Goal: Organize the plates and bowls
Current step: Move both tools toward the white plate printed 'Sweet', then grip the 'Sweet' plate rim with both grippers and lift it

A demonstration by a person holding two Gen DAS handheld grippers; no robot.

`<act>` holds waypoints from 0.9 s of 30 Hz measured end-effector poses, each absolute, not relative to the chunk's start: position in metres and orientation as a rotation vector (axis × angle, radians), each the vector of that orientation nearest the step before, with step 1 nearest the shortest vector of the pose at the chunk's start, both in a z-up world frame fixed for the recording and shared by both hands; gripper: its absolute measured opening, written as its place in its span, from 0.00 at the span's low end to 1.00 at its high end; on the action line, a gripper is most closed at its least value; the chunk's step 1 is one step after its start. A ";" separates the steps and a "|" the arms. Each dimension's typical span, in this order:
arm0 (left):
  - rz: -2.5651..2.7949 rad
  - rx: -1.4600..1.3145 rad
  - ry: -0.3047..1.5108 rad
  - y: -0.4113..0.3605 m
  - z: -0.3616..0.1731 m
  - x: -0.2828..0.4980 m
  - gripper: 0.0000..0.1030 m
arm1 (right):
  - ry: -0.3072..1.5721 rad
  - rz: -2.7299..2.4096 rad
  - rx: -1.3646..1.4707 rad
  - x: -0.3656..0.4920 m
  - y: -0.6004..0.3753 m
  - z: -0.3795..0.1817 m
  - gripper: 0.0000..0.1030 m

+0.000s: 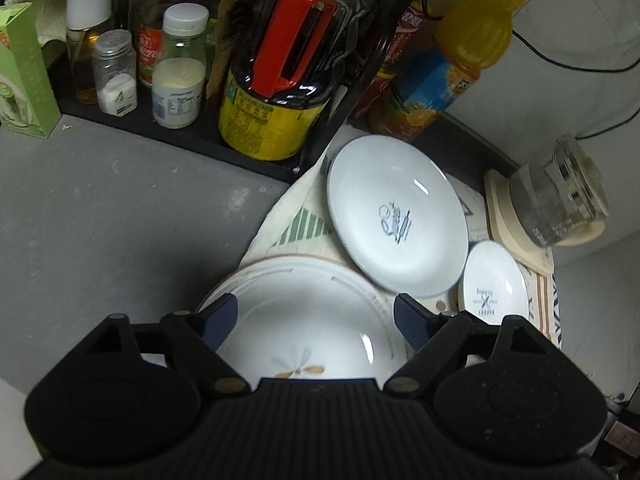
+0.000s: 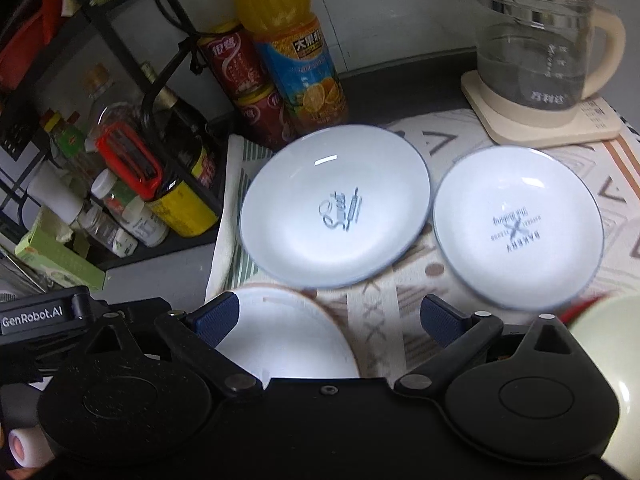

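Three white dishes lie on a patterned cloth (image 2: pixel 384 312). A deep plate with a brown rim and flower motif (image 1: pixel 304 320) sits right under my left gripper (image 1: pixel 316 314), which is open, its fingers either side above the plate. Beyond it are a blue-rimmed plate printed "Sweet" (image 1: pixel 396 216) and a smaller "Bakery" plate (image 1: pixel 494 280). My right gripper (image 2: pixel 328 316) is open too and holds nothing. Its left finger hangs over the brown-rimmed plate (image 2: pixel 280 332), with the "Sweet" plate (image 2: pixel 334 206) and "Bakery" plate (image 2: pixel 518 226) ahead.
A black rack of bottles and jars (image 1: pixel 180 64) fills the back left. An orange juice bottle (image 2: pixel 296 52) and red cans (image 2: pixel 236 64) stand behind the plates. A glass kettle on a cream base (image 2: pixel 540 52) is at the back right. A pale rounded object (image 2: pixel 612 364) intrudes at the lower right.
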State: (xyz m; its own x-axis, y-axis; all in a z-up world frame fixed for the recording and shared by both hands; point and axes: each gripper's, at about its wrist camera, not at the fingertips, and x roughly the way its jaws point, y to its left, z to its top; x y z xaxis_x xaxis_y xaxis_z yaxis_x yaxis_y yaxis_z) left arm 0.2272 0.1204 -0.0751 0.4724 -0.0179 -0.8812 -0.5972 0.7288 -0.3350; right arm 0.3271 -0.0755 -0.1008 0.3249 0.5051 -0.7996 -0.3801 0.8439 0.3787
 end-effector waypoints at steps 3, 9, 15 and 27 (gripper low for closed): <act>0.392 -0.706 1.020 0.121 -0.080 0.240 0.81 | 1.095 0.589 0.133 0.345 -0.075 -0.101 0.86; 0.389 -0.744 1.011 0.119 -0.095 0.267 0.78 | 1.089 0.588 0.118 0.385 -0.077 -0.106 0.83; 0.410 -0.783 1.008 0.120 -0.117 0.288 0.73 | 1.103 0.591 0.075 0.422 -0.075 -0.121 0.79; 0.470 -0.832 1.006 0.127 -0.151 0.315 0.46 | 1.151 0.594 -0.058 0.482 -0.049 -0.166 0.69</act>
